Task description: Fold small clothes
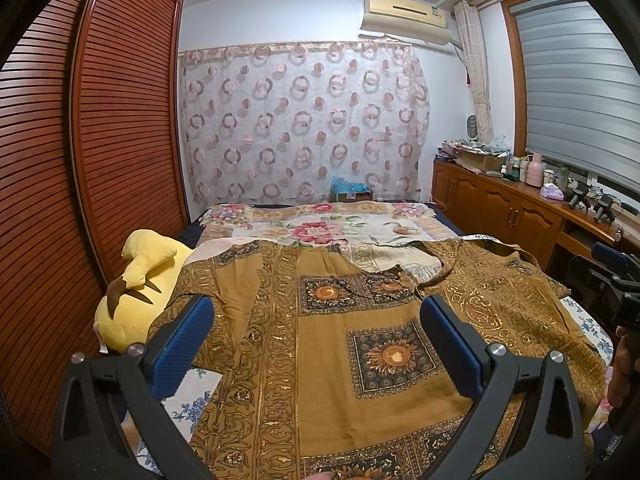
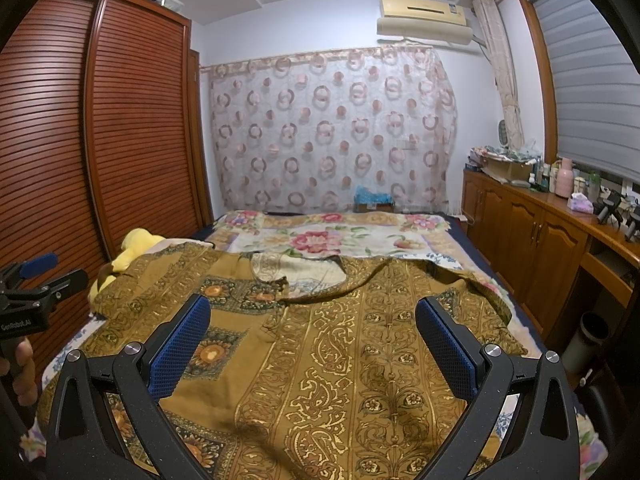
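Left wrist view: I am holding my left gripper (image 1: 316, 332) above the near part of the bed (image 1: 592, 328), jaws spread wide, nothing between them. The brown patterned garment (image 1: 320, 340) is lying spread open across the bed, neckline at the far side, one sleeve reaching left toward the yellow plush toy (image 1: 136, 292), the other reaching right. I am seeing no fold in it yet, so I judge the whole folding job is still ahead. My right gripper (image 1: 612, 276) is showing at the right edge; from here I cannot tell its opening.

Right wrist view: I am holding my right gripper (image 2: 312, 332) over the garment's right half (image 2: 380, 360), jaws wide, gripping nothing. The cloth is lying flat with some wrinkles. My left gripper (image 2: 36, 280) is hovering at the left edge.

Containers: a cardboard box (image 2: 508, 168) is sitting on the far cabinet top at right, piled with items too small to name.
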